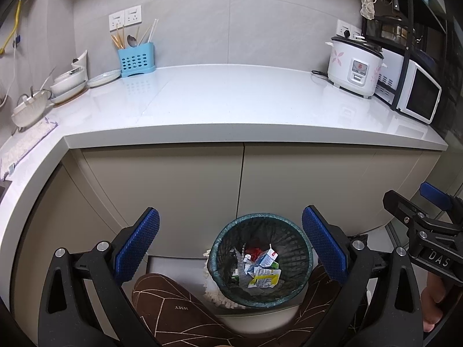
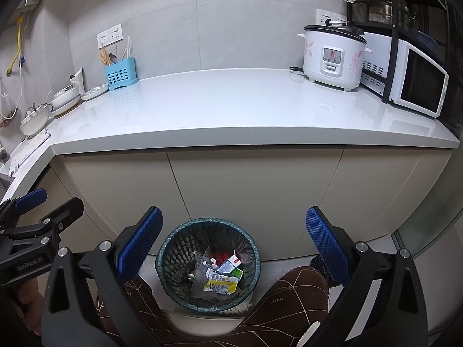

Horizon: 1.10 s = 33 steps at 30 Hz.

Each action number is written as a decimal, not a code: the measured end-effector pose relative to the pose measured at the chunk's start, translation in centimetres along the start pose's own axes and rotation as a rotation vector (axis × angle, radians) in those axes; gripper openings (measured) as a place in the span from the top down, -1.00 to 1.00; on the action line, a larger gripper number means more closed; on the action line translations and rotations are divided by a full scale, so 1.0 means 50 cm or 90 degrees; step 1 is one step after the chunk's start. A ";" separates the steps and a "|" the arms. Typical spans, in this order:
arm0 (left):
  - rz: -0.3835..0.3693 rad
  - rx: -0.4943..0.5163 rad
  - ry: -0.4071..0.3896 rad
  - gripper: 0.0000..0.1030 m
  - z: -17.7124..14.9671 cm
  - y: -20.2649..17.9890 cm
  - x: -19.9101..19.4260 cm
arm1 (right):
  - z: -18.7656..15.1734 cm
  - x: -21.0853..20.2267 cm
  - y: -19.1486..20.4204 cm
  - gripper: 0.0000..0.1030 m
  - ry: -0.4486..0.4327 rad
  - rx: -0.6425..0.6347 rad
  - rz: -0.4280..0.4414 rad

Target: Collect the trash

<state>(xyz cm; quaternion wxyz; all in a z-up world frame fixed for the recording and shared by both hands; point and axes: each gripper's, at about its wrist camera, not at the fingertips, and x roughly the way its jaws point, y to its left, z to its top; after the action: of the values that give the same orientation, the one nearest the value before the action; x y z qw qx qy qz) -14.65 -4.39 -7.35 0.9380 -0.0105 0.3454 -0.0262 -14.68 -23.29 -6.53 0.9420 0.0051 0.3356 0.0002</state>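
One mesh waste basket (image 1: 262,260) stands on the floor at the lower centre of both views, lined with a dark bag and set against the base of the beige cabinet doors (image 1: 173,190). Inside it lies a small heap of trash (image 1: 259,269): one yellow wrapper, at least two small cartons, one red scrap and some clear crumpled plastic; the exact number of pieces cannot be told. The left gripper (image 1: 230,245) hangs above the basket with its two blue pads spread wide and nothing between them. The right gripper (image 2: 234,244) is likewise spread wide and empty, its two pads on either side of the basket in its own view. Two knees in brown patterned trousers (image 2: 289,295) show at the bottom of the right wrist view, flanking the basket. On the white countertop (image 1: 231,98), one blue utensil holder (image 1: 136,60) sits at upper left, with a stack of bowls and plates (image 1: 68,82) further left. At upper right stand one white rice cooker (image 1: 354,66) and one white microwave (image 1: 416,94) under a black rack. Two wall sockets (image 1: 125,18) are above the utensil holder.
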 end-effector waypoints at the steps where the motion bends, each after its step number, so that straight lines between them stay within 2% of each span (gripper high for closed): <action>1: 0.000 0.002 0.000 -0.88 0.000 0.000 0.000 | 0.000 0.000 0.000 -0.85 0.000 0.000 -0.001; 33: 0.001 0.015 0.001 -0.88 -0.002 0.004 0.010 | -0.005 0.002 0.003 -0.85 0.003 0.001 0.002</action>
<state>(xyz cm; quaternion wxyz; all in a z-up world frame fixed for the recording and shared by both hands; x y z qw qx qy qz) -14.31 -4.20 -7.75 0.9378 0.0011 0.3461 -0.0294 -14.77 -23.16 -6.80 0.9412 0.0065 0.3378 0.0014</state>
